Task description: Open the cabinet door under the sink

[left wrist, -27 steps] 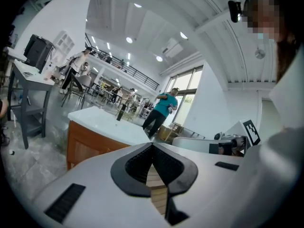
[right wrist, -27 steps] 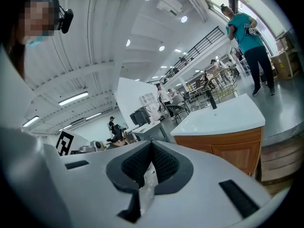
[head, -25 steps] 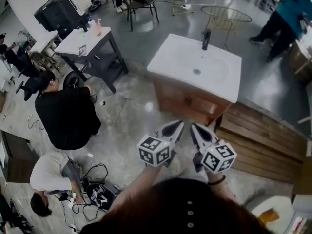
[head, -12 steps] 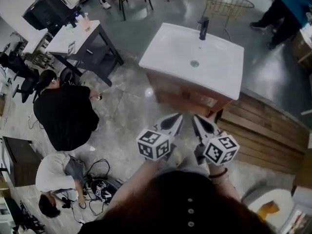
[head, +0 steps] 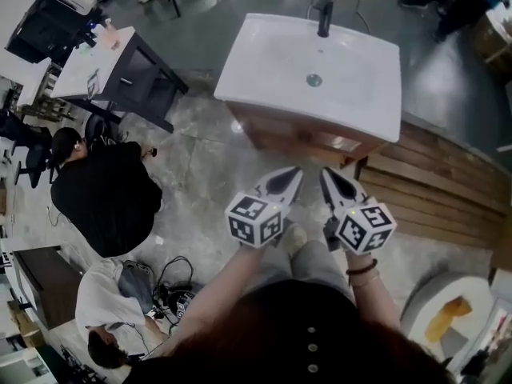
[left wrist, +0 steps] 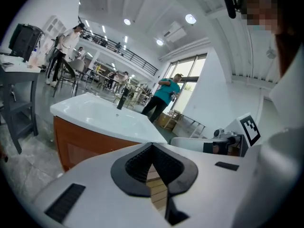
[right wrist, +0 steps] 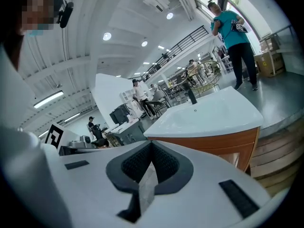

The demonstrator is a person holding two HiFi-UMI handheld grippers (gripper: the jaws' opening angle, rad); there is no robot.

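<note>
- Both grippers empty. L gripper (head: 294,174) has its jaws pressed together w/ nothing between them, as the left gripper view (left wrist: 152,146) shows. R gripper (head: 327,173) is the same in its own view (right wrist: 152,144).
- Task's thing: the wood cabinet (head: 298,141) sits under the white sink (head: 264,66), far of both tips and not yet touched. The grippers are side by side, aimed at its near front.
- Door panel (left wrist: 83,148) shows in the left gripper view. No handle or edge gap that I can make out in any view.
- Risk 1: closed jaws can't take a handle or door edge. If they arrive shut they'd prob just bump the panel, so they need to spread first.
- Risk 2: the sink rim overhangs the cabinet front. Coming in too high could knock a tip on the rim instead of the door.
- Risk 3: the person stands right at the front, shoe (head: 296,235) near the grippers. The door swing may hit legs unless there's a step back.
- Risk 4: the raised wood planks (head: 436,194) just right of the cabinet could block a wide swing on that side. Can't tell the hinge side.
- Vs earlier frames: the sink fills more of the head view and the tips are closer to the cabinet front, so the approach has advanced.
- The jaws stayed shut throughout. The crouched person in black (head: 108,198) at left is still well clear.
</note>
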